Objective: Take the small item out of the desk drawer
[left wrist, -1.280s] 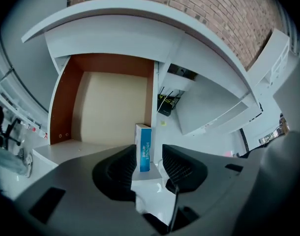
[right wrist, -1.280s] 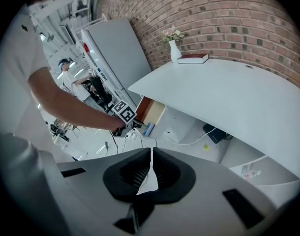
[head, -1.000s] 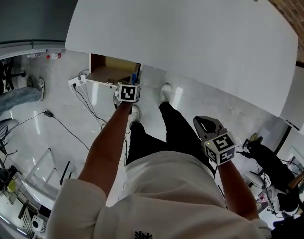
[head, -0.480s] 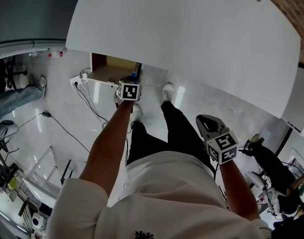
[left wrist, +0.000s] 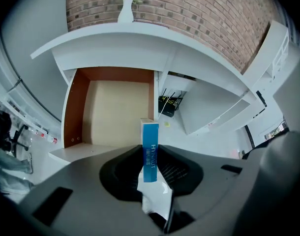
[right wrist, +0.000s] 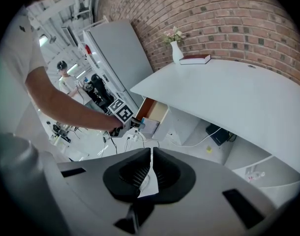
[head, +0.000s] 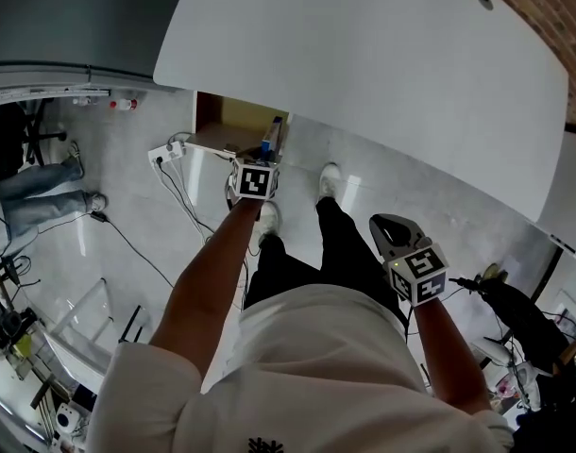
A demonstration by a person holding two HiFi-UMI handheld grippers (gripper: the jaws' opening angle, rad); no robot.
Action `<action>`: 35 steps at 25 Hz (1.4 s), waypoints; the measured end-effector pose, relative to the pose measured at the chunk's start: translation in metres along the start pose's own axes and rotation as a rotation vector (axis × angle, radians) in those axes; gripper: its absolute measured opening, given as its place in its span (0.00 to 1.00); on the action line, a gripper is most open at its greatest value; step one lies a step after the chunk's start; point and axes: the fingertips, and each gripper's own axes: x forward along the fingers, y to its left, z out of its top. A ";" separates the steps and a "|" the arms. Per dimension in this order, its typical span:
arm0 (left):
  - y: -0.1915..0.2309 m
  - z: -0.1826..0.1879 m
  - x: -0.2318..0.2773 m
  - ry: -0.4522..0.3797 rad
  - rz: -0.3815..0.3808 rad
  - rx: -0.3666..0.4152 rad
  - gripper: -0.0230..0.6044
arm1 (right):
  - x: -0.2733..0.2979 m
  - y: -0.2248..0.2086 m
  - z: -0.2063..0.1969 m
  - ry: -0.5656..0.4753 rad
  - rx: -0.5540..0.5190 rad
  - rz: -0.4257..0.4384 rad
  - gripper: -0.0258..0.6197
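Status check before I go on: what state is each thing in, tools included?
drawer: pulled open
left tool: shut on box
box: upright, clamped between the jaws
right tool: shut, nothing in it
vase: upright on desk
book: closed, lying flat on desk

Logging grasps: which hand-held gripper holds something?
The left hand-held gripper, shut on a blue box by the open drawer; the right hand-held gripper is shut, empty.

The desk top (head: 364, 55) hides the back of the drawer (head: 233, 125) in the head view.
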 end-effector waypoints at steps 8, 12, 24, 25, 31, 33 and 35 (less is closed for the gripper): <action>-0.003 -0.011 -0.073 -0.107 -0.026 0.024 0.20 | -0.004 0.053 -0.009 -0.055 -0.028 -0.003 0.10; -0.002 -0.038 -0.110 -0.140 -0.048 0.026 0.20 | 0.000 0.085 -0.026 -0.078 -0.046 -0.015 0.10; 0.034 -0.111 -0.242 -0.225 -0.184 0.059 0.20 | 0.012 0.207 -0.008 -0.185 -0.109 -0.070 0.10; 0.036 -0.115 -0.252 -0.228 -0.190 0.065 0.19 | 0.012 0.214 -0.005 -0.192 -0.114 -0.075 0.10; 0.034 -0.134 -0.301 -0.246 -0.238 0.103 0.20 | 0.007 0.245 -0.003 -0.232 -0.122 -0.089 0.10; 0.036 -0.142 -0.315 -0.249 -0.250 0.112 0.20 | 0.007 0.258 -0.005 -0.240 -0.125 -0.093 0.10; 0.037 -0.149 -0.328 -0.254 -0.261 0.117 0.20 | 0.006 0.271 -0.007 -0.245 -0.125 -0.095 0.10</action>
